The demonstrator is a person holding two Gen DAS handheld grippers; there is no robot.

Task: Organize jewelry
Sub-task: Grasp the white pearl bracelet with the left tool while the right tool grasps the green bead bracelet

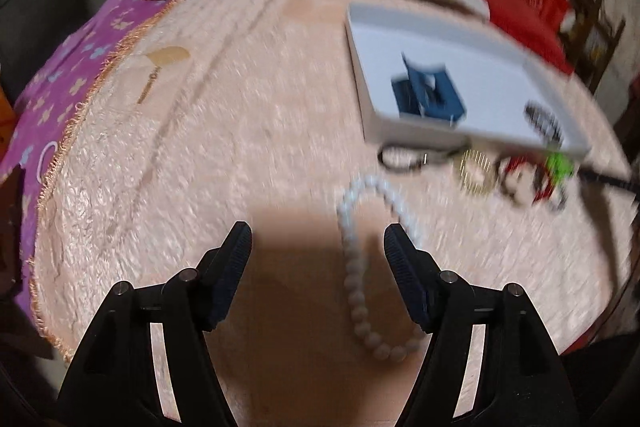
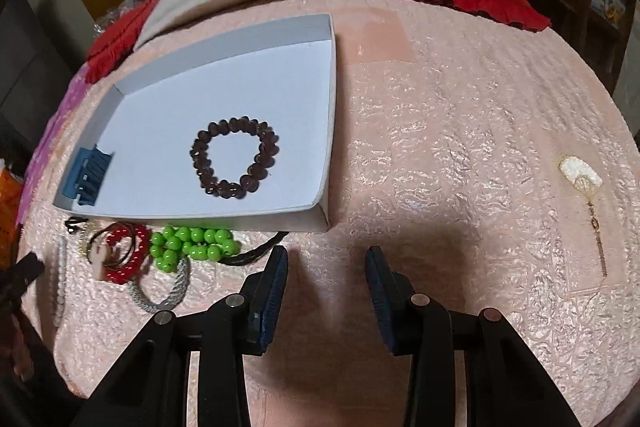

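Jewelry: dark round-bead bracelet in white cardboard tray; glossy green beads heaped against tray's near edge; pearl strand between wide-apart left gripper jaws; right gripper jaws wide, empty.

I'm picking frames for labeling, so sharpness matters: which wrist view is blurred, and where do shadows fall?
Left wrist view: motion-smeared, the white tray and the jewelry pile beside it streaked; a shadow covers the pearl strand between the open left gripper. Right wrist view: sharp, dark bead bracelet crisp; a shadow lies ahead of the open right gripper.
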